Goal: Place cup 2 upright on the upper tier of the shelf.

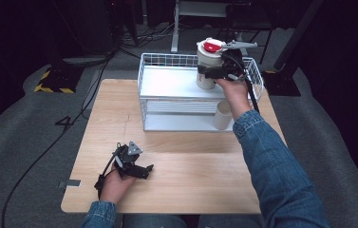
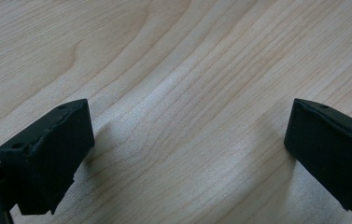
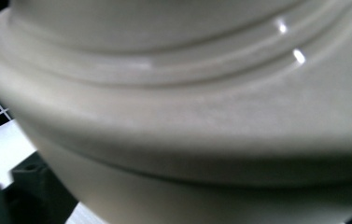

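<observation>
A white canister (image 1: 208,66) with a red lid (image 1: 211,46) stands upright on the right part of the top shelf of a white wire rack (image 1: 167,83). My right gripper (image 1: 206,72) reaches around its side from the right. The jaws stand wide with the canister between them, and I see no pad pressing on it. In the right gripper view the canister's ribbed wall (image 3: 187,107) is very close, with one dark finger (image 3: 26,184) at the bottom left. My left gripper (image 1: 147,169) rests on the wooden table (image 1: 191,180) near its front left, open and empty (image 2: 187,140).
A second white cylinder (image 1: 222,115) stands at the rack's lower level on the right, partly behind the person's forearm. The rack takes the far middle of the table. Cables and dark stands lie on the grey floor beyond.
</observation>
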### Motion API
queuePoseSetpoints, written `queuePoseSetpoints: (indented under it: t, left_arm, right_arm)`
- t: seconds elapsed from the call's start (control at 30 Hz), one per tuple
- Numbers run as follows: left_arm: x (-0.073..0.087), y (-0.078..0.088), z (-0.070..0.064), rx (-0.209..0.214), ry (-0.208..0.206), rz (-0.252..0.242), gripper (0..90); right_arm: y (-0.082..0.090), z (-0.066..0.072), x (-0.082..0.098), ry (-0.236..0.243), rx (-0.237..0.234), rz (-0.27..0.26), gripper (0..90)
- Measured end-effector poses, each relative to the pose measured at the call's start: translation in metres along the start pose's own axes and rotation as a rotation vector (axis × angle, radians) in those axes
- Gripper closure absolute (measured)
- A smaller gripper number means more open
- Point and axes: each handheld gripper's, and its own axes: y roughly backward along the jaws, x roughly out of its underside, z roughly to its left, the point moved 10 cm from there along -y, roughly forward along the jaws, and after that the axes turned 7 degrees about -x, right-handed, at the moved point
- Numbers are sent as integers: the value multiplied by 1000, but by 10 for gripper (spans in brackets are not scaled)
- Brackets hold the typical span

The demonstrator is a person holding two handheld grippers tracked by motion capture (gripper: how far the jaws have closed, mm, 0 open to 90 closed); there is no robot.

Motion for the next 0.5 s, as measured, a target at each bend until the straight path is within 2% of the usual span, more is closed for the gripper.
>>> queuePoseSetpoints:
  t: [0.13,0.5]
  left_arm:
    - [0,0,0,0,0,0,20]
    - [0,0,0,-2,1,-3,20]
  right_arm:
    - [2,-1,0,-15,-2,0,0]
    - [20,5,-6,7,-9,-15,0]
